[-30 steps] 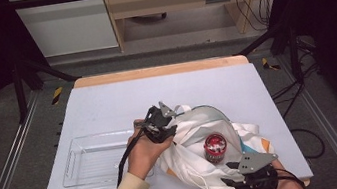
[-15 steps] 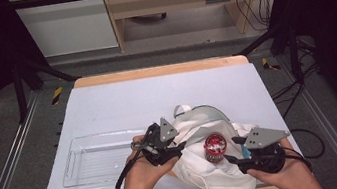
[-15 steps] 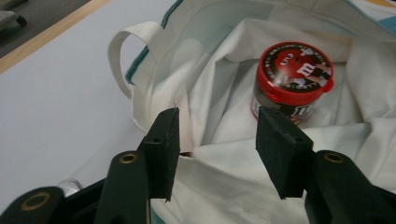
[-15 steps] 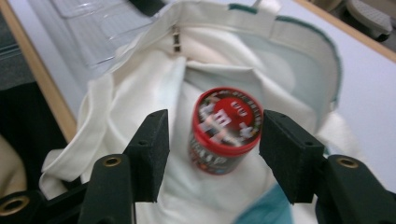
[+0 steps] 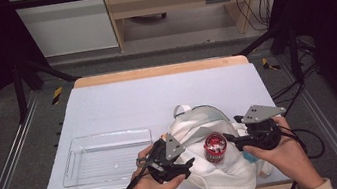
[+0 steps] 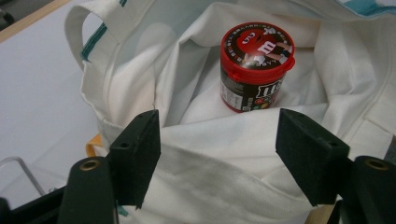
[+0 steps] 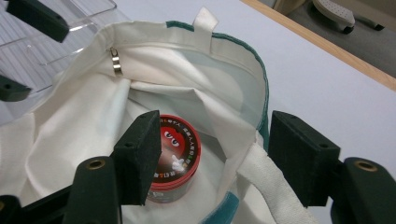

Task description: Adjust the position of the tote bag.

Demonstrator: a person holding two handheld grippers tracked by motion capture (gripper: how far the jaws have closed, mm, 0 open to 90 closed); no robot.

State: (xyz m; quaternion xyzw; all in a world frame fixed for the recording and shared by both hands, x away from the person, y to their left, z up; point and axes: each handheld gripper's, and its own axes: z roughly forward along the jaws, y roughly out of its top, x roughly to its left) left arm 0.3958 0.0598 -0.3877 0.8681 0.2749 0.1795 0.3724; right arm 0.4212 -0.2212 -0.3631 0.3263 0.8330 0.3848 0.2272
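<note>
A clear plastic tray (image 5: 108, 160) sits apparently empty on the table (image 5: 122, 101).

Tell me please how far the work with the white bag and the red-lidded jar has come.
Done, it seems: the red-lidded jar stands upright inside the open white bag. In hand: both tongs have just been opening; the left tongs and right tongs hold nothing, though bag cloth lies between the left jaws. Left, probably: drawing the hands away. The clear tray beside the bag holds nothing visible, so perhaps nothing more is to load.
</note>
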